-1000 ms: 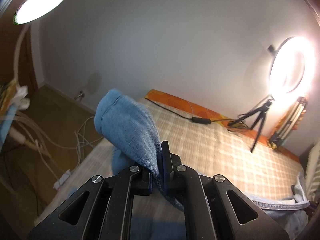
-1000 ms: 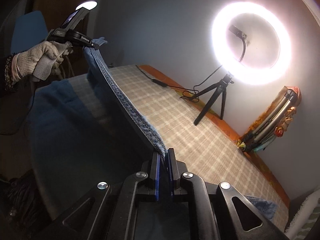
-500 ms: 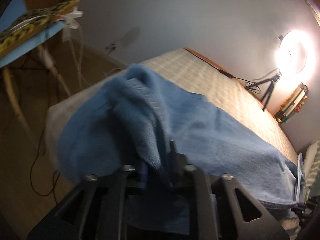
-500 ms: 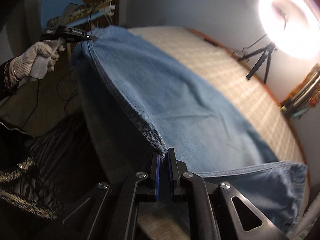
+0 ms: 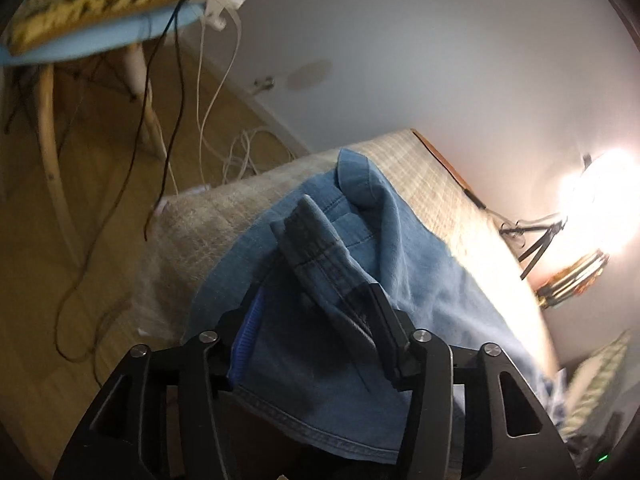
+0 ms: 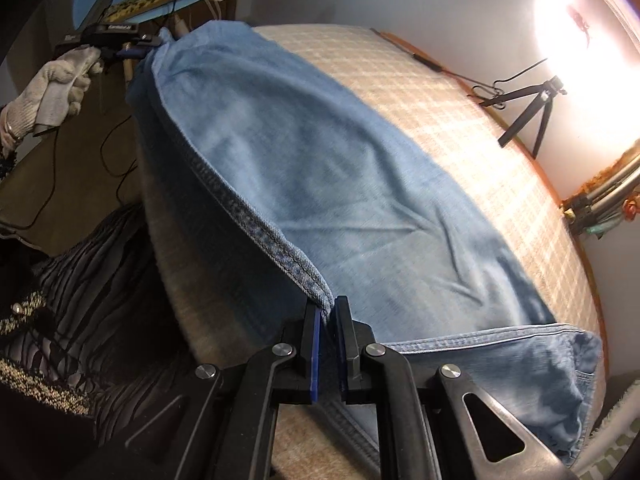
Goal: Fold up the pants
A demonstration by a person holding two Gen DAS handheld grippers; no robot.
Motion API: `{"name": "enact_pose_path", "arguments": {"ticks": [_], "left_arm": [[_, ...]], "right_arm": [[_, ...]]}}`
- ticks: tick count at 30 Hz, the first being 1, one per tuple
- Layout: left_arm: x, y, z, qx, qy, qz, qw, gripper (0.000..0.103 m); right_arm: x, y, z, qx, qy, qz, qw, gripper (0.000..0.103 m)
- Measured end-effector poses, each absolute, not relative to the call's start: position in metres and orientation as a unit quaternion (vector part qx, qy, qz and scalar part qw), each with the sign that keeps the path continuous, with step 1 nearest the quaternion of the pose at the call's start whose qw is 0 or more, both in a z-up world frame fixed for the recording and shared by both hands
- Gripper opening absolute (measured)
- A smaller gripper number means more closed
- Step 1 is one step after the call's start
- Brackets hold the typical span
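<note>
Jeans [image 6: 320, 168] of pale blue denim lay stretched across a checked bedspread [image 6: 460, 120], one long hem running along the bed's near edge. The right gripper [image 6: 328, 344] pinched that hem at its corner, jaws nearly together on the cloth. At the far end the left gripper [image 5: 316, 332], held in a gloved hand [image 6: 56, 84], had just been opening; its jaws stood apart with a bunched waistband fold [image 5: 320, 248] loose between them. A ring light [image 6: 580, 20] on a tripod glared by the wall.
</note>
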State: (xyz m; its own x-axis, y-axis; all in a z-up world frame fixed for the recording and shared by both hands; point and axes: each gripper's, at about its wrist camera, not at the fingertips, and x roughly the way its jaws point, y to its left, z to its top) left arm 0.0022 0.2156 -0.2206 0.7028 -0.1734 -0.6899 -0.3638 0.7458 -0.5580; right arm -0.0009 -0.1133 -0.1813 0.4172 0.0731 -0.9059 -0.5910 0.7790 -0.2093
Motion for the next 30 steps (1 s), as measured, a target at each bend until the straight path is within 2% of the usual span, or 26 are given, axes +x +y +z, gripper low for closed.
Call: {"name": "enact_pose_path", "arguments": {"ticks": [5,7,10,12,13,14,15,16,20,23,26,28,30], "left_arm": [[-0.003,0.233,-0.211,-0.386,0.378,0.037,0.841,0.062],[0.002,0.232,-0.211,-0.385,0.387,0.034,0.837,0.072],[0.014,0.238,-0.222,-0.385,0.418,0.059,0.821,0.073],[0.021,0.243,-0.23,-0.401,0.424,0.074,0.809,0.068],[0.024,0.246,-0.232,-0.404,0.421,0.082,0.808,0.054],[0.025,0.247,-0.231,-0.4,0.417,0.094,0.81,0.025],[0.028,0.247,-0.23,-0.393,0.419,0.096,0.813,0.011],[0.031,0.247,-0.228,-0.386,0.42,0.094,0.816,0.008],[0.036,0.244,-0.21,-0.38,0.392,0.083,0.834,0.007],[0.032,0.245,-0.187,-0.395,0.354,0.069,0.845,0.007],[-0.005,0.251,-0.159,-0.383,0.298,0.081,0.871,0.007],[-0.03,0.253,-0.171,-0.36,0.302,0.11,0.876,0.007],[-0.031,0.257,-0.202,-0.353,0.348,0.119,0.86,0.007]], "right_arm": [[0.005,-0.116,-0.176,-0.256,0.489,0.201,0.809,0.004],[0.006,-0.115,-0.178,-0.257,0.489,0.202,0.809,0.004],[0.006,-0.114,-0.181,-0.256,0.488,0.203,0.809,0.005],[0.005,-0.114,-0.181,-0.255,0.485,0.203,0.812,0.005],[0.004,-0.115,-0.18,-0.253,0.483,0.203,0.813,0.005],[0.003,-0.116,-0.179,-0.252,0.481,0.204,0.815,0.005],[0.002,-0.117,-0.178,-0.252,0.479,0.204,0.816,0.005],[0.001,-0.118,-0.177,-0.253,0.477,0.204,0.817,0.005],[0.003,-0.122,-0.173,-0.246,0.469,0.2,0.825,0.005],[0.009,-0.122,-0.169,-0.236,0.463,0.191,0.833,0.004],[0.01,-0.118,-0.154,-0.236,0.441,0.181,0.847,0.004],[0.003,-0.116,-0.145,-0.236,0.426,0.182,0.854,0.005],[0.0,-0.114,-0.148,-0.233,0.431,0.19,0.851,0.005]]}}
